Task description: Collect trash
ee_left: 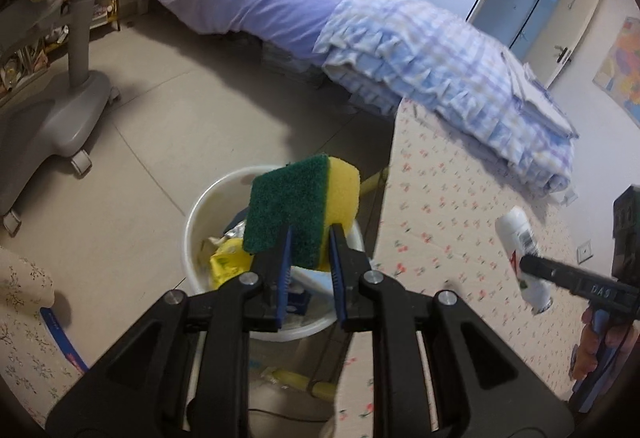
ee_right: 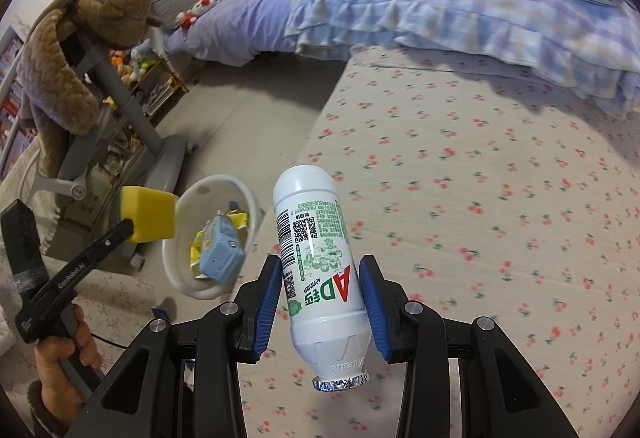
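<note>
A: Sponge first, on the left: what has it?

B: The left gripper (ee_left: 310,244) is clenched on a yellow foam sponge with a green scouring face (ee_left: 298,208). The two blue-padded fingers (ee_left: 285,258) nip its lower edge, the green face turned to the left finger, the yellow foam against the right one. The fingers stand nearly together, squeezing the foam.

A: And where does that sponge hang?

B: Above the round white plastic bin (ee_left: 200,222) on the tiled floor, just beside the edge of the bed with the cherry-print sheet (ee_left: 460,206). In the bin lie a yellow wrapper (ee_left: 228,262) and, in the right wrist view, a pale blue carton (ee_right: 222,258).

A: Further right?

B: The right gripper (ee_right: 320,302) grasps a white plastic drink bottle with green print and red letters (ee_right: 316,262). The bottle sits upside down, its foil-sealed mouth (ee_right: 340,382) toward the camera, its rounded base pointing away. The blue pads press its sides at the lower half of the label; the fingers are partly spread, as wide as the bottle's body.

A: Over what?

B: Over the cherry-print sheet, to the right of the bin. A hand (ee_right: 68,362) holds the left gripper's handle.
</note>
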A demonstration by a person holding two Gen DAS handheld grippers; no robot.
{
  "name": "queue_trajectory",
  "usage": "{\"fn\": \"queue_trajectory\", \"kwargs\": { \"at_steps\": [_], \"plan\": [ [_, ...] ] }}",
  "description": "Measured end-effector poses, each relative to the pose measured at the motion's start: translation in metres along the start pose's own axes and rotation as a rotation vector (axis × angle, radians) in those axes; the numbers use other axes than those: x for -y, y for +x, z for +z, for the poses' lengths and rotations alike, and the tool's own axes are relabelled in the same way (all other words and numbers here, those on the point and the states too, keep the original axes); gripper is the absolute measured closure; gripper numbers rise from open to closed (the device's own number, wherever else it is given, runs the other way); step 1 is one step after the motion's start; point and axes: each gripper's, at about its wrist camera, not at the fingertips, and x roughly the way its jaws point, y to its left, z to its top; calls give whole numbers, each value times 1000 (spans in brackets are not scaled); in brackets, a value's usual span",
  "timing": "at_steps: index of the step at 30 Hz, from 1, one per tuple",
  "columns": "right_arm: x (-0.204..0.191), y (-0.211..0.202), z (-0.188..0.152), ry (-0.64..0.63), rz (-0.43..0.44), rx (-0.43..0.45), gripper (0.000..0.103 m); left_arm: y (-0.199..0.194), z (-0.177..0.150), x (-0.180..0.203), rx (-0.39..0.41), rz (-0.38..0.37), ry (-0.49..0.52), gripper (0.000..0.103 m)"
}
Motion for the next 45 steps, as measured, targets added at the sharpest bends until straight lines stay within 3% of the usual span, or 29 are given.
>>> {"fn": "queue_trajectory", "kwargs": {
  "at_steps": [1,2,4,5,6,16,24,29,31,32,33,40,45],
  "plan": [
    [-3,3,1,-4,4,-3,62,3,0,-4,-8,22,-11,80],
    [-8,6,2,-10,12,-5,62,5,0,-9,-23,38,-25,72],
    [-18,13,4,-28,22,-11,62,7,1,-18,-42,49,-65,49],
    [-22,17,4,-35,25,-13,62,6,1,-21,-47,56,-78,32],
    [-27,20,5,-44,28,-17,62,6,1,-25,-54,75,-90,26],
    [-78,70,19,-107,78,-90,62,4,0,-57,-128,263,-93,14],
    [-132,117,36,-209,50,-142,62,-1,-2,-78,-142,251,-137,6],
    [-143,142,42,-231,14,-167,61,-5,3,-79,-115,233,-155,6],
    [-143,147,46,-212,24,-166,56,-4,2,-77,-115,243,-144,6],
    [-141,147,49,-195,26,-163,43,-3,1,-77,-119,244,-141,6],
    [-139,146,51,-179,28,-155,36,-1,1,-77,-123,244,-143,6],
    [-120,118,52,-139,48,-111,36,2,-2,-70,-130,245,-129,5],
    [-96,78,37,-127,13,-64,32,-2,-11,-50,-126,226,-80,3]
  ]
}}
